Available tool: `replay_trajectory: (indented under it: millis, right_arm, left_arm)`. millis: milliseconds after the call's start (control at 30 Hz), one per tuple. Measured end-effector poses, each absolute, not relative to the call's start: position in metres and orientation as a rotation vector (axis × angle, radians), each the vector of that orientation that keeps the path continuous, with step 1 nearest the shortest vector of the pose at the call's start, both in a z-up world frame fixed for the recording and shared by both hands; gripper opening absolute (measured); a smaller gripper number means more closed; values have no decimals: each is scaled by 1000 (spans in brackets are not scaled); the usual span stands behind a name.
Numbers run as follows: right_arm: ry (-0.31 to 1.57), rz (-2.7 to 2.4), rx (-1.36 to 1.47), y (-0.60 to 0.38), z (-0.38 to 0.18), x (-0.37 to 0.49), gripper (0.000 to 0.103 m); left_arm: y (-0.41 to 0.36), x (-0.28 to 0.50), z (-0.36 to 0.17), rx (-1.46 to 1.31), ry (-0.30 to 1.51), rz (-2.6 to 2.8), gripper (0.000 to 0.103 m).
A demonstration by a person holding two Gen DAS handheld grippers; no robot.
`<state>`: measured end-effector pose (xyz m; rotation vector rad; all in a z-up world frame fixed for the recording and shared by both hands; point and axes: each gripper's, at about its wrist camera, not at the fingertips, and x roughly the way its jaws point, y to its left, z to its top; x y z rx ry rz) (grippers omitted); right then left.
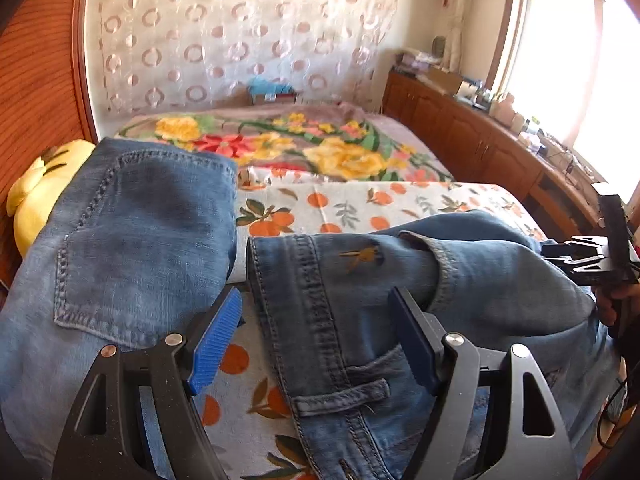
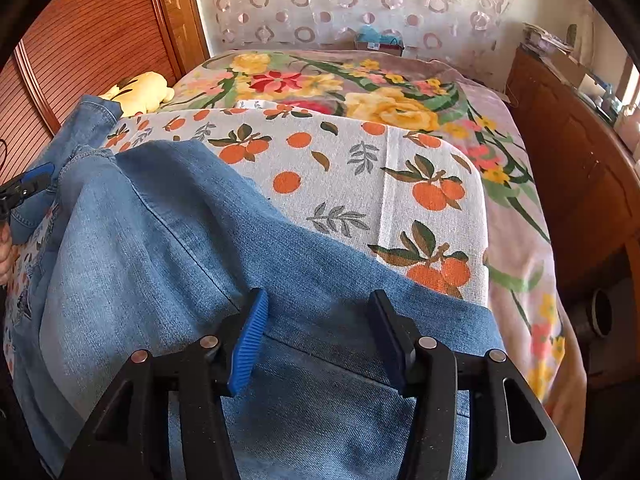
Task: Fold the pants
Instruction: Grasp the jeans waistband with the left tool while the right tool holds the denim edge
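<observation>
Sunlit bedroom: a bed (image 2: 520, 216) fills most of both views, spread with a flowered blanket (image 2: 360, 92) and, nearer the camera, an orange-print sheet (image 2: 360, 184). A ring-patterned curtain (image 1: 240, 32) hangs at twelve o'clock, a ribbed wooden panel (image 1: 36, 80) stands at nine to ten, and a wooden cabinet run (image 1: 472, 136) cluttered with small items sits under the bright window (image 1: 568, 52) at two o'clock. A yellow plush toy (image 1: 36, 196) lies at the bed's edge at nine.

Blue jeans (image 1: 132, 240) lie on the orange-print sheet across the near part of the bed. In the left wrist view a back-pocket panel sits at eight to ten o'clock, while the waistband with its belt loop and a cuffed leg end drape from six toward three. The cuff seems to have been brought up over the waist, so a lengthwise fold looks under way.

The left gripper (image 1: 316, 340) stands wide apart, hovering over the waistband edge with nothing pinched; it looks poised to take the denim. The right gripper (image 2: 316, 332) is about half open, its blue pads (image 2: 250, 340) on either side of a seam on the leg fabric without pressing it. To my eye it has let the cloth settle flat on the bed, which suits laying down one fold before smoothing or regripping.
</observation>
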<state>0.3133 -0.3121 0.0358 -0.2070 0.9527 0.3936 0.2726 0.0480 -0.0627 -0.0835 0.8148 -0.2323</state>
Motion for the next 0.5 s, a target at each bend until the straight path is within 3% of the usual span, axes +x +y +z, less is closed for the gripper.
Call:
replay_trajectory:
  millis: [233, 500]
  right_arm:
    - [905, 395, -214, -301, 21, 303, 55]
    - [838, 386, -222, -296, 13, 286, 56]
  left_arm:
    - [49, 306, -69, -94, 868, -215, 76]
    - [48, 318, -81, -106, 906, -225, 51]
